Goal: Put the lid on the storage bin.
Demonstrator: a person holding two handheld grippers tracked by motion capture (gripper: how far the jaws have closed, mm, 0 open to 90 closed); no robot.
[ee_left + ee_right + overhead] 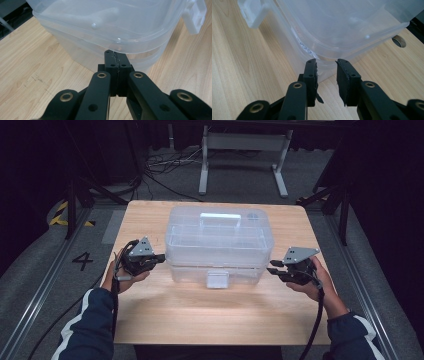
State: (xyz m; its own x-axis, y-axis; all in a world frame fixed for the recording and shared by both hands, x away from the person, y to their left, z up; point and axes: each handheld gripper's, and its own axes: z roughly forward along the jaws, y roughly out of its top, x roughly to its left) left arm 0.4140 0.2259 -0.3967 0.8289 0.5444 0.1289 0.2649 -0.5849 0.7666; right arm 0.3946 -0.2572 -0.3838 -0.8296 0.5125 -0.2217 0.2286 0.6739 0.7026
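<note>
Hands on both sides of the box right now, so here's the layout going left to right. My left gripper (pixel 161 257) sits by the left end of the clear plastic storage box with the snap-on lid (pixel 219 242), tips aimed in at the box, and its jaws are pressed flat together with nothing between them. In the left gripper view those closed tips (pixel 115 56) end up right under the overhanging lid rim, close enough that I honestly can't tell if they're touching the plastic or just shy of it. The box itself stands in the middle of the pale wooden table (pixel 210 317), a bit toward the far edge, lid on, with a moulded carry handle (pixel 220 217) lying flat on top and a small frosted latch tab (pixel 217 279) hanging down the front side facing me. The same tab shows at the top right corner of the left gripper view (pixel 196 17) and the top left corner of the right gripper view (pixel 253 13). Over on the right, my right gripper (pixel 271 267) is near the right end of the box, also pointing inward, and its jaws stand a little apart with only air in the gap. In the right gripper view (pixel 326 65) the tips sit just short of the box's rounded lower corner, below the lid rim.
</note>
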